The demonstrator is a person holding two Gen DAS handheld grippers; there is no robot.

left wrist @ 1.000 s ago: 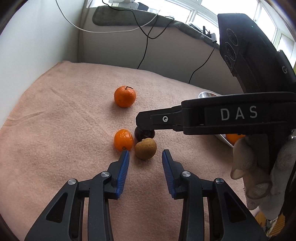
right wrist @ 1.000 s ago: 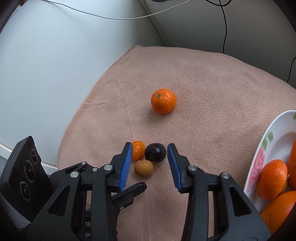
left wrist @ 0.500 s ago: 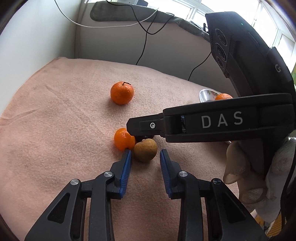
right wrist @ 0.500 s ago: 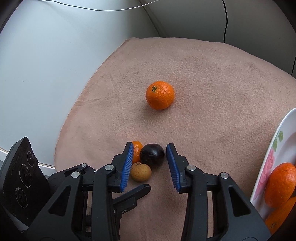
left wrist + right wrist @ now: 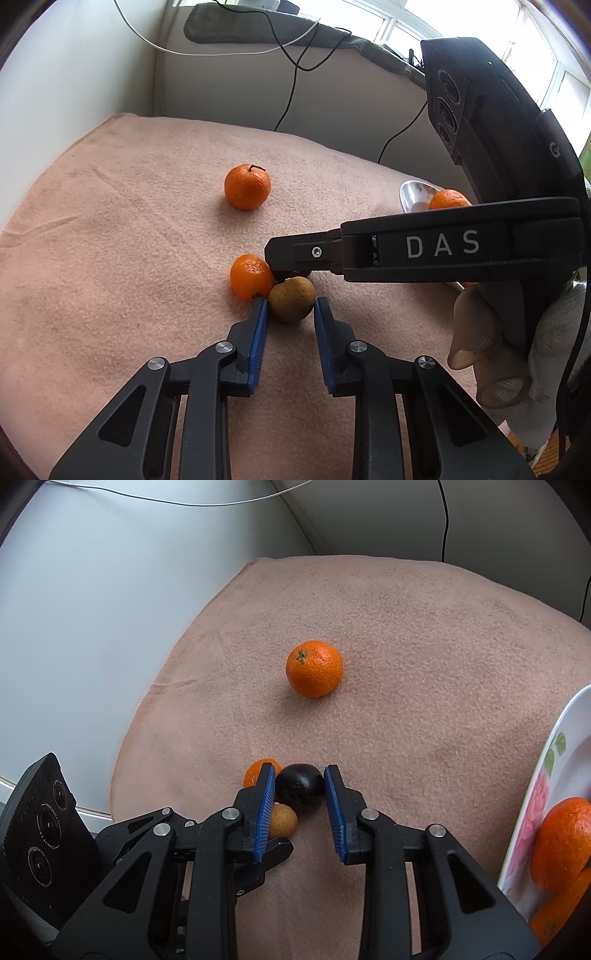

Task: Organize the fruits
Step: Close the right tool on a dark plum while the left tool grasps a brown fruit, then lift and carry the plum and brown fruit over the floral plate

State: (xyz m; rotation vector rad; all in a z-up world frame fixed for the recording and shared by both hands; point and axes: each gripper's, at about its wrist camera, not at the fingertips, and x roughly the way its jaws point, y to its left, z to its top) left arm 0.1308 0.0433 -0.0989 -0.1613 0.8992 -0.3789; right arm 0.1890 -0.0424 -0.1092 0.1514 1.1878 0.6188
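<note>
Pinkish fleece cloth [image 5: 424, 635] over the table, white wall left, cables trailing at the back. Far left: cloth edge near the wall, plenty of bare fleece there for a sweep. Small orange fruit [image 5: 251, 281] next, touching the brown fruit [image 5: 291, 304] and jammed against the dark plum-like fruit [image 5: 300, 788]; tight cluster of three, prob why both claws come in together. Left gripper [image 5: 289, 308] spread, blue pads straddling the brown fruit, not yet pinching, left pad tip right by the small orange's base. Right gripper [image 5: 300, 780] likewise spread, bracketing the dark fruit, left pad wedged btwn it and the small orange. Little clearance inside the cluster; closing either claw likely nudges the neighbour. Bigger mandarin [image 5: 314, 668] well apart, farther back, open room all round. Far right: floral plate [image 5: 546, 775] at cloth's right side, oranges already on it, presumably the drop spot w/ a clear path across
</note>
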